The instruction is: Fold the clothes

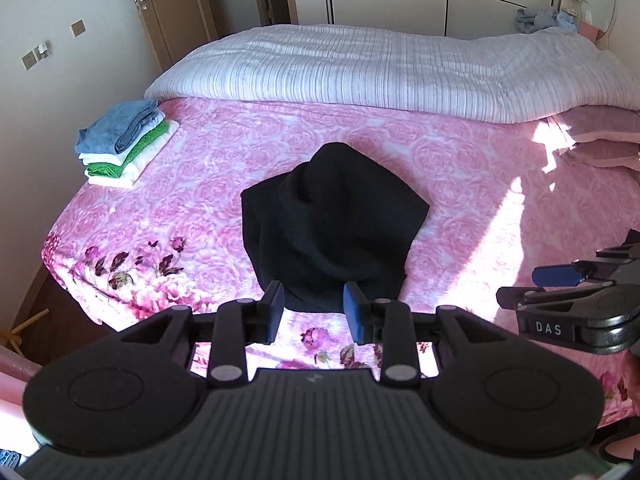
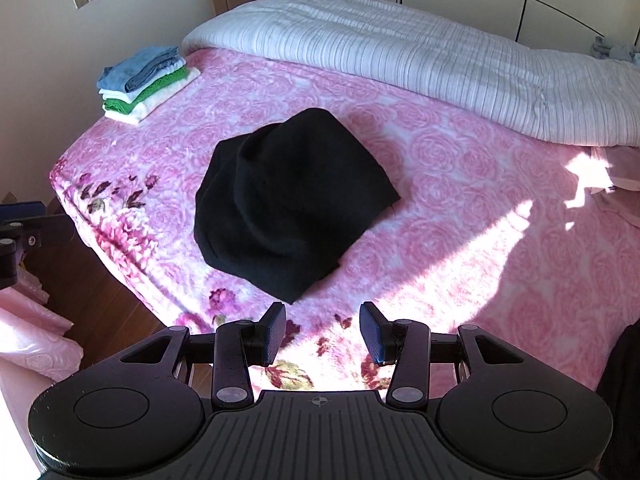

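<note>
A black garment (image 1: pixel 328 224) lies in a loosely folded heap in the middle of the pink rose-patterned bed (image 1: pixel 460 184). My left gripper (image 1: pixel 315 310) hovers at the garment's near edge, open, its blue pads apart with nothing pinched between them. In the right wrist view the same garment (image 2: pixel 288 204) lies just beyond my right gripper (image 2: pixel 323 330), which is open above the flowered border of the bed (image 2: pixel 460 208), clear of the cloth. The right gripper (image 1: pixel 560 284) also shows at the right edge of the left wrist view.
A stack of folded blue, white and green cloths (image 1: pixel 124 140) sits at the bed's far left corner. A striped white quilt (image 1: pixel 380 68) lies rolled along the far side. Pink fabric (image 1: pixel 600 140) lies at the right, in sunlight. Wooden floor (image 2: pixel 104 292) shows left of the bed.
</note>
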